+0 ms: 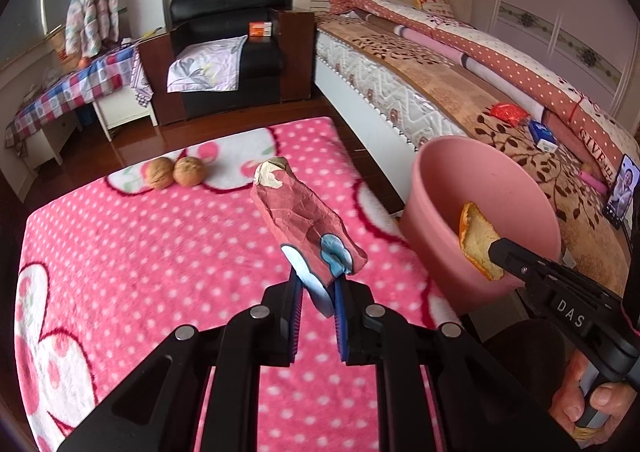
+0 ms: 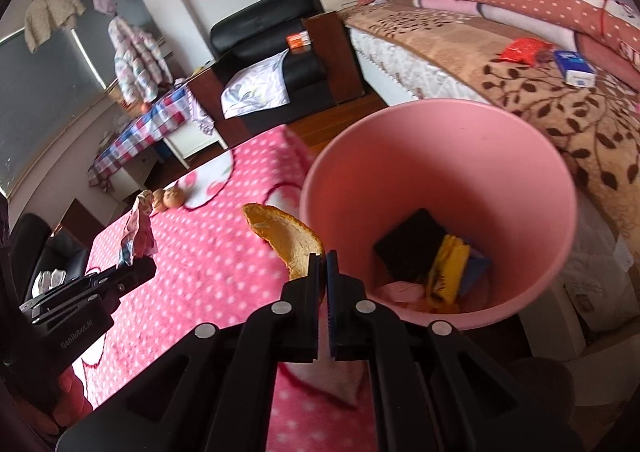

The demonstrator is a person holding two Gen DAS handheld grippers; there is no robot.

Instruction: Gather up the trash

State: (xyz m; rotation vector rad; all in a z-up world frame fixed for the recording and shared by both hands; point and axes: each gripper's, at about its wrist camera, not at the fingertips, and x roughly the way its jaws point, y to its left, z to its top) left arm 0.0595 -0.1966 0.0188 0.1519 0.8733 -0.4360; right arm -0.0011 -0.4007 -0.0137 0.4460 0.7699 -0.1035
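1. In the left wrist view we are clamping a crumpled red wrapper [image 1: 304,220] in the left gripper [image 1: 318,284], its jaws pressed on the wrapper's near end while the rest is sticking out ahead. The pink bin [image 1: 432,220] is standing to the right of this tool, two walnuts [image 1: 176,171] far ahead-left on the pink blanket [image 1: 120,252]. We should be carrying the wrapper rightward over the rim before letting go.

2. In the right wrist view we are pinching an orange peel [image 2: 286,236] in the right gripper [image 2: 323,264], jaws closed on its edge. The bin's mouth is lying just ahead-right, so we should be nudging the peel past the rim [image 2: 308,180], then releasing.
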